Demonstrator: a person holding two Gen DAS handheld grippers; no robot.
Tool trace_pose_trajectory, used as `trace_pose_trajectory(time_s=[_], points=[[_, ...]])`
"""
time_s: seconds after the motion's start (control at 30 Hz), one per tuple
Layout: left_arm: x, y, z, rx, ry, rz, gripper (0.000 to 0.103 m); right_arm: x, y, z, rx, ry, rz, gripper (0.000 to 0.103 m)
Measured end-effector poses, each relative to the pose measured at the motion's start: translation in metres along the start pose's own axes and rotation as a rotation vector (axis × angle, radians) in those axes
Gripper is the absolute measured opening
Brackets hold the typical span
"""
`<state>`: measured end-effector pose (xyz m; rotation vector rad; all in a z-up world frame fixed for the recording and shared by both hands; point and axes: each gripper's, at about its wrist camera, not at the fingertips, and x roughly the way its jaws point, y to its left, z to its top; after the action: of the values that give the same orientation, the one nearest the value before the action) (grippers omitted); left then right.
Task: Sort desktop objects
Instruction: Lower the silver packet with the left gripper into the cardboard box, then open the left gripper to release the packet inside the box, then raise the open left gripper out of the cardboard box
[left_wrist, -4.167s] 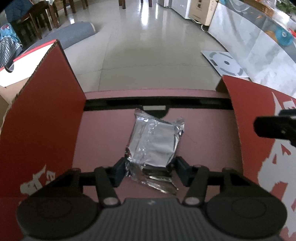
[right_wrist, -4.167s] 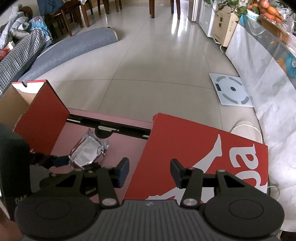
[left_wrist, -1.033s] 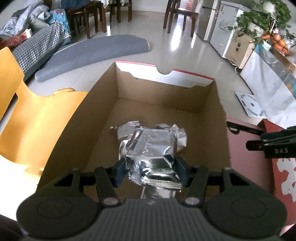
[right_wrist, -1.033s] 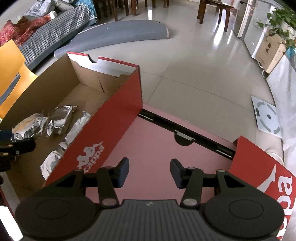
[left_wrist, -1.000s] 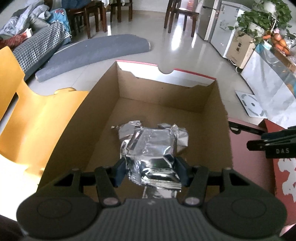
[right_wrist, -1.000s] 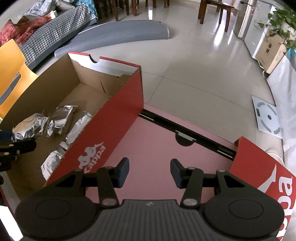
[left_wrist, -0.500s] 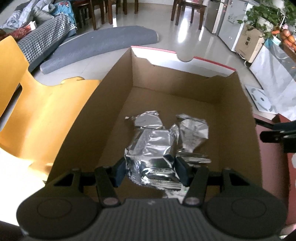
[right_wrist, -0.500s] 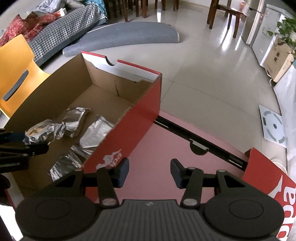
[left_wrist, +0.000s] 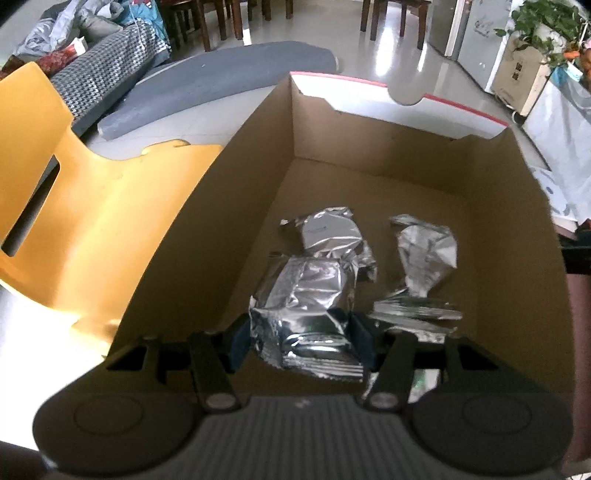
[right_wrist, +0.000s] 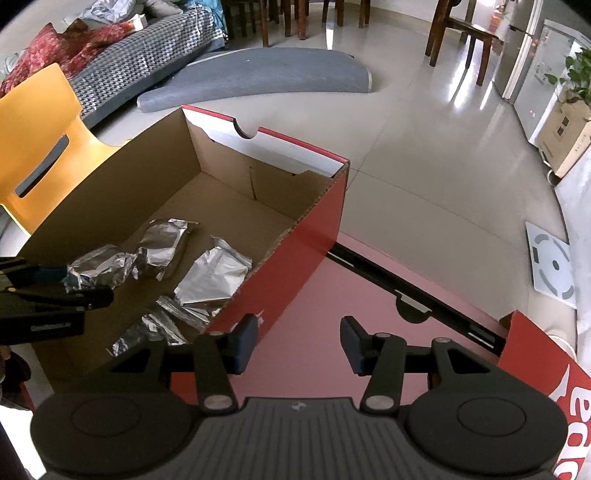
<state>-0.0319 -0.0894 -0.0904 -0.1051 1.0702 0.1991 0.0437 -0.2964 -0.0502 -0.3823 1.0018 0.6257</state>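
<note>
A cardboard shoebox (left_wrist: 369, 147), red on the outside (right_wrist: 295, 266), holds several silver foil packets (left_wrist: 332, 232) (left_wrist: 424, 251) (right_wrist: 212, 273). My left gripper (left_wrist: 301, 339) hangs low inside the box. Its pads still press a crumpled foil packet (left_wrist: 306, 295) as its jaws are opening. The right wrist view shows that gripper (right_wrist: 79, 286) at the left edge with the packet (right_wrist: 99, 267). My right gripper (right_wrist: 298, 345) is open with a narrow gap and nothing in it. It hovers over the pink inside of the box lid (right_wrist: 351, 295), beside the box's red wall.
A yellow plastic chair (left_wrist: 74, 206) stands against the box's left side. The lid's red flap (right_wrist: 535, 362) rises at the right. On the tiled floor beyond lie a grey mat (right_wrist: 258, 77) and a white scale (right_wrist: 552, 264).
My left gripper has sunk deeper into the box with the foil packet, and more of the lying packets show beyond it. The right gripper has drifted left, closer to the box's red wall.
</note>
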Motion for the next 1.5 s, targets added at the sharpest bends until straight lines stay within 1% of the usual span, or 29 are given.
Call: trace_pose_trajectory(time_s=[0.13,0.23,0.3,0.33,0.47,0.6,0.63,0.67,0.77,0.9,0.97,1.03,1.23,1.4,1.5], points=[[0.007,0.004,-0.001,-0.013,0.022,0.027,0.057,0.001,0.002,0.000,-0.006,0.004,0.001,0.049],[0.009,0.004,-0.002,-0.013,0.024,0.028,0.059,0.001,0.002,0.000,-0.006,0.006,0.001,0.049],[0.009,0.003,-0.002,-0.007,0.021,0.034,0.067,0.002,0.002,0.000,-0.005,0.007,0.001,0.049],[0.008,0.002,-0.002,-0.003,0.016,0.041,0.074,0.002,0.002,0.000,-0.005,0.008,0.001,0.049],[0.006,0.000,-0.003,0.007,0.005,0.040,0.080,0.002,0.003,-0.001,-0.003,0.009,0.002,0.049],[0.004,0.000,-0.003,0.000,-0.002,0.019,0.087,0.000,0.004,0.000,-0.001,0.003,0.002,0.049],[0.003,0.000,-0.003,0.000,-0.004,0.018,0.089,0.000,0.004,0.000,-0.001,0.001,0.002,0.050],[0.003,0.000,-0.003,0.002,-0.008,0.019,0.091,0.000,0.005,0.000,-0.001,-0.001,0.003,0.055],[0.001,-0.001,-0.003,0.005,-0.017,0.017,0.094,0.000,0.007,0.002,-0.004,-0.005,-0.018,0.057],[0.002,-0.002,-0.003,0.009,-0.015,0.020,0.094,0.000,0.007,0.003,0.004,-0.006,-0.026,0.058],[0.001,-0.001,-0.003,0.008,-0.017,0.022,0.094,0.000,0.006,0.003,0.008,-0.007,-0.033,0.062],[0.001,-0.002,-0.004,0.011,-0.015,0.023,0.095,-0.001,0.005,0.003,0.012,-0.009,-0.036,0.064],[0.000,-0.007,-0.006,0.029,-0.013,0.031,0.095,-0.005,0.001,0.002,0.019,-0.026,-0.018,0.065],[-0.002,-0.013,-0.006,0.056,-0.008,0.018,0.095,-0.008,-0.002,0.002,0.013,-0.036,-0.008,0.065],[-0.004,-0.018,-0.006,0.075,-0.010,-0.006,0.095,-0.011,0.000,0.000,0.006,-0.043,-0.018,0.066]])
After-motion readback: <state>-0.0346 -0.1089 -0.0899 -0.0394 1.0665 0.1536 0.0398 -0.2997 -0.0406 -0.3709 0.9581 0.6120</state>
